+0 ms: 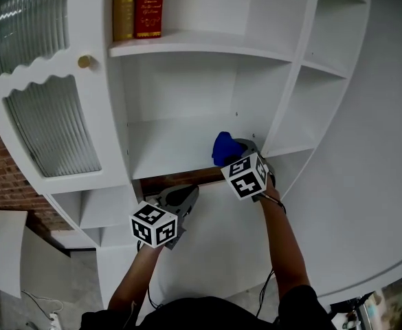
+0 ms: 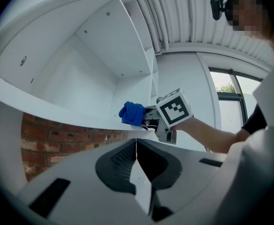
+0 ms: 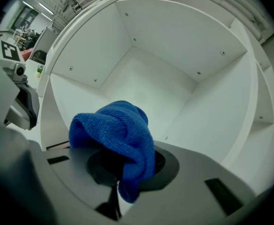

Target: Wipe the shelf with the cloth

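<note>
A bunched blue cloth (image 1: 224, 148) (image 2: 132, 113) (image 3: 119, 137) is clamped in my right gripper (image 1: 236, 158) (image 3: 122, 172), which is shut on it at the front right edge of the white shelf board (image 1: 166, 146) (image 2: 43, 108). In the right gripper view the cloth drapes over the jaws and the empty white compartment (image 3: 146, 78) lies beyond. My left gripper (image 1: 183, 199) (image 2: 136, 159) hangs lower, below the shelf's front edge, its jaws pressed together with nothing between them.
Two books (image 1: 139, 7) stand on the shelf above. A glass-paned cabinet door (image 1: 46, 88) with a brass knob (image 1: 84, 62) is at the left. Brick wall (image 2: 71, 142) shows beneath the shelf board. Narrow side compartments (image 1: 317, 67) lie to the right.
</note>
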`<state>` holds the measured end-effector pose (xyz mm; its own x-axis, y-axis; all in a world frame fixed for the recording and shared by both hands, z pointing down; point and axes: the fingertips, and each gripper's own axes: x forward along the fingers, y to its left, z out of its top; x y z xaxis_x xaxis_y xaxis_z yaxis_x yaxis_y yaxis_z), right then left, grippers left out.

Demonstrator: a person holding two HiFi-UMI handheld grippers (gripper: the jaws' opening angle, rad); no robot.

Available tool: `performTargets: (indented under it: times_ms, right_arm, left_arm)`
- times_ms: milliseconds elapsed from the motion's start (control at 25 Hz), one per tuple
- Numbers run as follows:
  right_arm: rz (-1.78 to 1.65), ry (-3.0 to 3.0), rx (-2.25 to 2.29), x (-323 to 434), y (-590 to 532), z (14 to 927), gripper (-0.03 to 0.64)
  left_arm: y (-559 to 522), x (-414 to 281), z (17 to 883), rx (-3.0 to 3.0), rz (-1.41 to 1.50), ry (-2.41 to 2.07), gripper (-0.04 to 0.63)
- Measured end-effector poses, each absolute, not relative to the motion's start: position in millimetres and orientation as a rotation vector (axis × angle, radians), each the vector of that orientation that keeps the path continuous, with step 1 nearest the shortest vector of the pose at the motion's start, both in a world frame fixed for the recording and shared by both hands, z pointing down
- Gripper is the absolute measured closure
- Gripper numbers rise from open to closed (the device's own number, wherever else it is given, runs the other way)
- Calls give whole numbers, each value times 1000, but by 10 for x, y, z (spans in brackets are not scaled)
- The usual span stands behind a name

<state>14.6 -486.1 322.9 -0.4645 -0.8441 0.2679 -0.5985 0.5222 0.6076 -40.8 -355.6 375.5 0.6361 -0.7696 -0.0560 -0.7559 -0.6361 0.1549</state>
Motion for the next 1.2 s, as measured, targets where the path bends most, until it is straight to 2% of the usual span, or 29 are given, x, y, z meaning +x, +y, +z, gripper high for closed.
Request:
performTargets:
  times_ms: [600, 1200]
  right_arm:
    - [-554, -2171, 1269, 620, -4951, 3235, 552]
    - [-445, -2286, 1310, 698, -4829, 3241, 553]
  left_arm:
    - [-3644, -22, 3756, 2776, -188, -1189, 578]
    - [-3597, -112, 3738, 2763, -189, -1240, 578]
